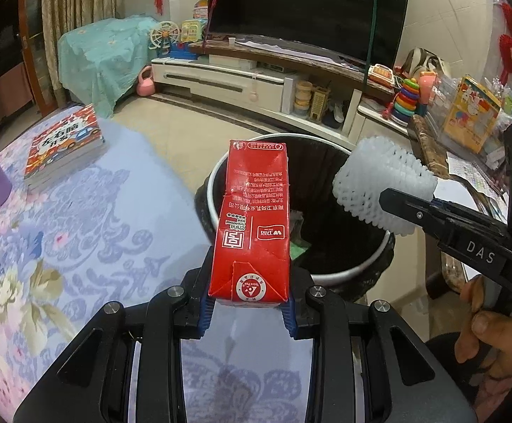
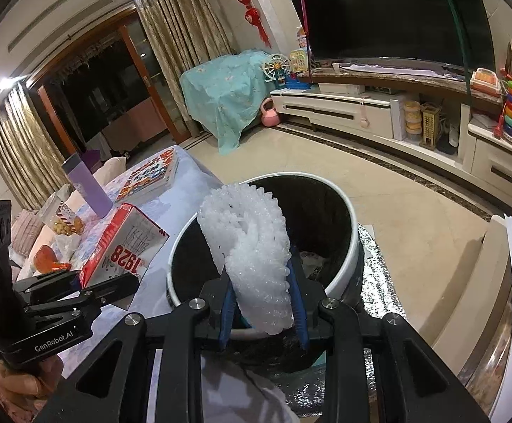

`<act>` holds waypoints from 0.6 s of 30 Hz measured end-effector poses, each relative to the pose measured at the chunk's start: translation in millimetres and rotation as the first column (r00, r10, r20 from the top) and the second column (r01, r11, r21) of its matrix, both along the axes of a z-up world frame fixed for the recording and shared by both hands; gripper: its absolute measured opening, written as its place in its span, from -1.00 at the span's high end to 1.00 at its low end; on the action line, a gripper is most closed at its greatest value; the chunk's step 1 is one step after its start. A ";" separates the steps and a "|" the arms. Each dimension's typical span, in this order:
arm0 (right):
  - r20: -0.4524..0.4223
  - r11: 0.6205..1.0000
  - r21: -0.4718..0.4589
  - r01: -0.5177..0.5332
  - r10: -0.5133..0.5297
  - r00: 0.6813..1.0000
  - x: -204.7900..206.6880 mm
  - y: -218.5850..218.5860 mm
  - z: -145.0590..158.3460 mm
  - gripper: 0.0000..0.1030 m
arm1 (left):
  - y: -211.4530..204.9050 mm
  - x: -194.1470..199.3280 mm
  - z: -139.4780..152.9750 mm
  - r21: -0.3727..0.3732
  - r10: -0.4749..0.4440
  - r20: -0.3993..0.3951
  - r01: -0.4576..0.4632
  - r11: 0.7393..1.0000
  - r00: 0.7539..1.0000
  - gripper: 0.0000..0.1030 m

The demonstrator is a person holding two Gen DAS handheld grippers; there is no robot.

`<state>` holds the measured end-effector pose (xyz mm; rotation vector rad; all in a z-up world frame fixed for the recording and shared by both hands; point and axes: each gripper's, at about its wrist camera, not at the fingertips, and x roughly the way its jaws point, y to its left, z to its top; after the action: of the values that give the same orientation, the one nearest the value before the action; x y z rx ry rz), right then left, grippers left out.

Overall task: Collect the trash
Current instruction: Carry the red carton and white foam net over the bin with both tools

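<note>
A red milk carton (image 1: 250,225) stands up between the blue pads of my left gripper (image 1: 250,303), which is shut on its lower end. The carton hangs over the near rim of a black-lined trash bin (image 1: 358,272) with a white rim. My right gripper (image 2: 263,303) is shut on a white foam fruit net (image 2: 252,246), held above the bin's (image 2: 353,232) open mouth. In the left wrist view the foam net (image 1: 383,183) and the right gripper (image 1: 393,204) come in from the right. In the right wrist view the left gripper (image 2: 108,278) and the carton (image 2: 125,246) are at the left.
A table with a floral cloth (image 1: 79,229) lies left of the bin and carries a book (image 1: 64,142), a purple bottle (image 2: 86,190) and snack wrappers (image 2: 62,232). A person's hand (image 1: 495,335) holds the right gripper. A TV stand (image 2: 361,112) with toys runs along the back.
</note>
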<state>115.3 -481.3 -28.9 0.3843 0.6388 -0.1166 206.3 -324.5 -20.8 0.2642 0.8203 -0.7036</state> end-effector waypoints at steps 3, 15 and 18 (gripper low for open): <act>-0.008 1.000 -0.002 0.001 -0.001 1.000 5.0 -4.3 -0.9 0.45 | -8.5 3.4 -2.3 0.009 -0.009 -0.007 0.009 1.000 1.000 0.43; -0.050 1.000 -0.008 -0.008 0.007 0.999 24.1 -14.0 -5.6 0.42 | -30.5 16.2 -11.1 0.043 -0.039 -0.037 0.040 0.998 0.999 0.43; -0.065 1.000 -0.012 -0.013 0.012 0.998 29.3 -15.5 -7.4 0.40 | -32.3 20.8 -12.1 0.041 -0.038 -0.055 0.040 0.998 0.998 0.43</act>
<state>144.6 -496.9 -36.3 0.3655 0.7045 -0.1211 227.1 -356.8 -32.9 0.3004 0.8847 -0.7332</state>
